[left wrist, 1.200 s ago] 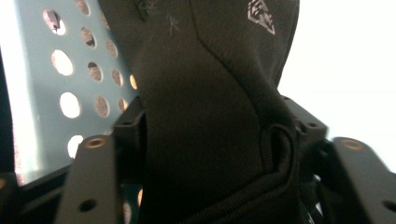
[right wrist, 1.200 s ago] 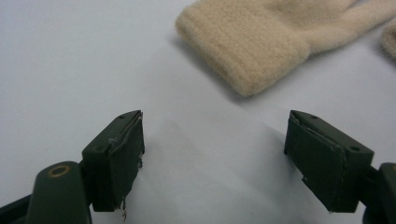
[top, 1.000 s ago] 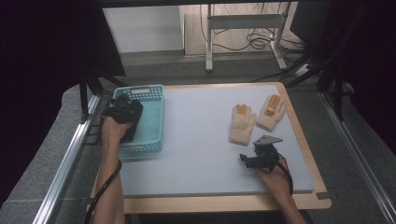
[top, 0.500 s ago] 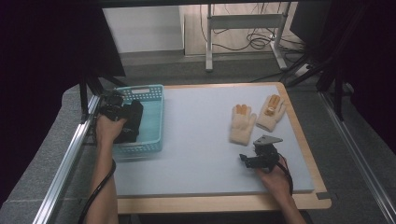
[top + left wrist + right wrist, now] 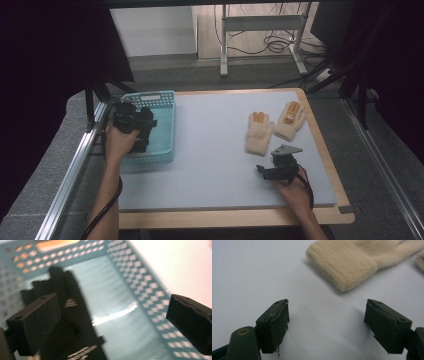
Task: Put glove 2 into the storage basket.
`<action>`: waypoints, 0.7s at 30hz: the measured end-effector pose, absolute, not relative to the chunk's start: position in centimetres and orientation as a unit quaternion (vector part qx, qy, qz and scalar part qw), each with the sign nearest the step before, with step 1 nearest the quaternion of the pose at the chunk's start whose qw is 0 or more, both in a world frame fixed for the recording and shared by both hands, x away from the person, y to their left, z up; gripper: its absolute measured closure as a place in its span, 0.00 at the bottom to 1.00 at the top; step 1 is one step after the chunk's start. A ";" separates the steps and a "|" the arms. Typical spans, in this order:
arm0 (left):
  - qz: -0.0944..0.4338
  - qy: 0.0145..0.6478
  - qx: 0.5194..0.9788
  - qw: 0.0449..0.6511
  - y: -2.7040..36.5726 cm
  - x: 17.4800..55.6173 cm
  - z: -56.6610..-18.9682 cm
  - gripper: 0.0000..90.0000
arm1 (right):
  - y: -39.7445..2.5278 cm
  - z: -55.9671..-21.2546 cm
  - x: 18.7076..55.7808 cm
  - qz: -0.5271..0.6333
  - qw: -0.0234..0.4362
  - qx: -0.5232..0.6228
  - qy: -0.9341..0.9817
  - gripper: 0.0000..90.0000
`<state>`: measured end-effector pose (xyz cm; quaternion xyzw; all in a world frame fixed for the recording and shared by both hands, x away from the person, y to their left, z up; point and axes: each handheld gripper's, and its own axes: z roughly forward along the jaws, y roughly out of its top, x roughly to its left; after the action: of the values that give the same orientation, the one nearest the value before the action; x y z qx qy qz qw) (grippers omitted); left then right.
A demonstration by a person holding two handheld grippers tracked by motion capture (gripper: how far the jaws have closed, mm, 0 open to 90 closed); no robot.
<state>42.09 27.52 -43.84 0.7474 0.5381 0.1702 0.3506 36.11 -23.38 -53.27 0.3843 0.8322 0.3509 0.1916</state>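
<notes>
One black glove point(image 5: 72, 322) inside basket point(image 5: 140, 285)

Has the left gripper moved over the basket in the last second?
Yes. The left gripper has drifted toward the basket's far left corner.

Two beige knit gloves point(image 5: 274, 128) lie flat side by side before me; a black glove point(image 5: 75, 325) lies inside the teal basket point(image 5: 165, 130).
</notes>
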 end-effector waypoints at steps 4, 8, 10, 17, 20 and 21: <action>0.166 0.510 0.755 0.377 26.0 40.9 -43.2 0.00 | -23.4 -53.3 36.1 0.351 0.192 0.384 0.832 0.22; 0.172 0.469 0.773 0.390 23.6 39.4 -42.6 0.00 | -23.4 -53.3 36.1 0.351 0.192 0.385 0.832 0.22; 0.177 0.441 0.785 0.396 21.9 38.5 -42.1 0.00 | -23.4 -53.3 36.1 0.351 0.192 0.385 0.832 0.22; 0.182 0.384 0.804 0.416 18.1 36.1 -41.7 0.00 | -23.4 -53.3 36.1 0.350 0.192 0.385 0.832 0.22; 0.181 0.357 0.814 0.422 16.4 34.8 -42.0 0.00 | -23.4 -53.3 36.1 0.351 0.192 0.385 0.832 0.22; 0.180 0.349 0.818 0.421 15.9 34.4 -42.3 0.00 | -23.4 -53.3 36.1 0.351 0.192 0.385 0.832 0.22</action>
<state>34.42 15.86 -42.25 0.8177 0.3488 0.1801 0.4210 36.09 -23.37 -53.26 0.3852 0.8319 0.3506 0.1916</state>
